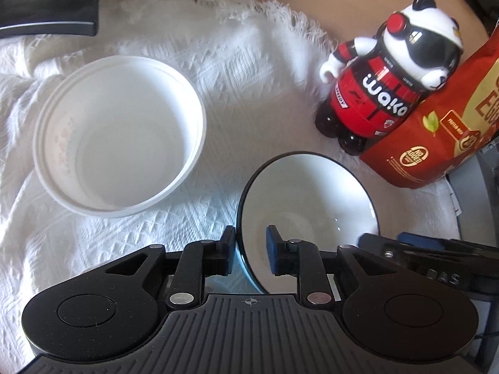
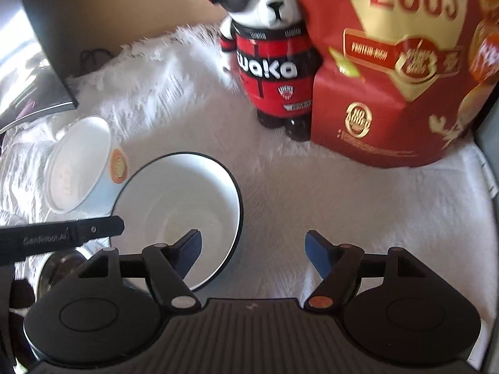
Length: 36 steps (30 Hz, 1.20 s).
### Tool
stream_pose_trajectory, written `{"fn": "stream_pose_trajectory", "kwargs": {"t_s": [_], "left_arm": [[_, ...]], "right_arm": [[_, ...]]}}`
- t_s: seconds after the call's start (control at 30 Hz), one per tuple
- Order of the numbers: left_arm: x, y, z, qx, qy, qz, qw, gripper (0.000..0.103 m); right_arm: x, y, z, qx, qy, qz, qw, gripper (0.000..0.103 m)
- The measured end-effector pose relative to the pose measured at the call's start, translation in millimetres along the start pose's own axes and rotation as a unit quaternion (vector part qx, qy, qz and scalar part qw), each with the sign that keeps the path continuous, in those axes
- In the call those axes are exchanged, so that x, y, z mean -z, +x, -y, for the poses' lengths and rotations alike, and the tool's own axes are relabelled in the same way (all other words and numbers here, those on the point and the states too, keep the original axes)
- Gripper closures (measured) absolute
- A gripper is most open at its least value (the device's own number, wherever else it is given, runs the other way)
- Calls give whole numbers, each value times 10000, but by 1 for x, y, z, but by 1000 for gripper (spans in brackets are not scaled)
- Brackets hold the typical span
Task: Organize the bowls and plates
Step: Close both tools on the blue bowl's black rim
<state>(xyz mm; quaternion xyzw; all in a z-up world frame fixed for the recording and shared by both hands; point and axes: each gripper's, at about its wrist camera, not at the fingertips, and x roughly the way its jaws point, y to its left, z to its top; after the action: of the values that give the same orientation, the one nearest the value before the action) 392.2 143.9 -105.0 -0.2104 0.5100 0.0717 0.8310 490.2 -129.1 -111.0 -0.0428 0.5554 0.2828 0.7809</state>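
A white bowl with a thin black rim (image 1: 312, 199) rests on the white cloth. My left gripper (image 1: 251, 251) straddles its near-left rim: one pad is outside by the rim, the other inside with a gap to the wall, so it is open. In the right wrist view the same bowl (image 2: 187, 199) lies low and left. My right gripper (image 2: 254, 254) is open wide across its right rim, with the left finger (image 2: 188, 251) over the bowl's inside and the right finger over the cloth. A white plastic bowl (image 1: 118, 134) stands empty to the left, also seen as a tub (image 2: 78, 165) with an orange label.
A panda-shaped red bottle (image 1: 383, 87) and a red egg bag (image 1: 436, 131) stand at the back right, close behind the bowl. A dark slab (image 1: 46, 0) sits at the back left. The fringed white cloth (image 1: 249, 62) covers the table. Something shiny and metallic (image 2: 59, 268) shows at the right view's lower left.
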Motion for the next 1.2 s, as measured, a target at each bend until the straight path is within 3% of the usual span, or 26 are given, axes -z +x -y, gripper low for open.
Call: {"fn": "stream_pose_trajectory", "kwargs": {"t_s": [0.13,0.47,0.7,0.93,1.2], "left_arm": [[-4,15,1,-30,-18,-44,10000,75],[-11,36,16,-218,330,-382,9985,74],[-10,51,41,233,558,-700,9957,74],[-16,64,55,130,572,-764,9954,74],[-21,79,52,209,476,-1107,9925,76]], "right_arm": [[-5,31,3,-133,324,-349,9988,34],[-5,71,-6,-595,424,-918,9931,73],[-5,48,7,-179,280,-551,9979,73],[0,54,34,-132,649,-654,9957,73],[-2,66,35,-245,705,-792,9941,62]]}}
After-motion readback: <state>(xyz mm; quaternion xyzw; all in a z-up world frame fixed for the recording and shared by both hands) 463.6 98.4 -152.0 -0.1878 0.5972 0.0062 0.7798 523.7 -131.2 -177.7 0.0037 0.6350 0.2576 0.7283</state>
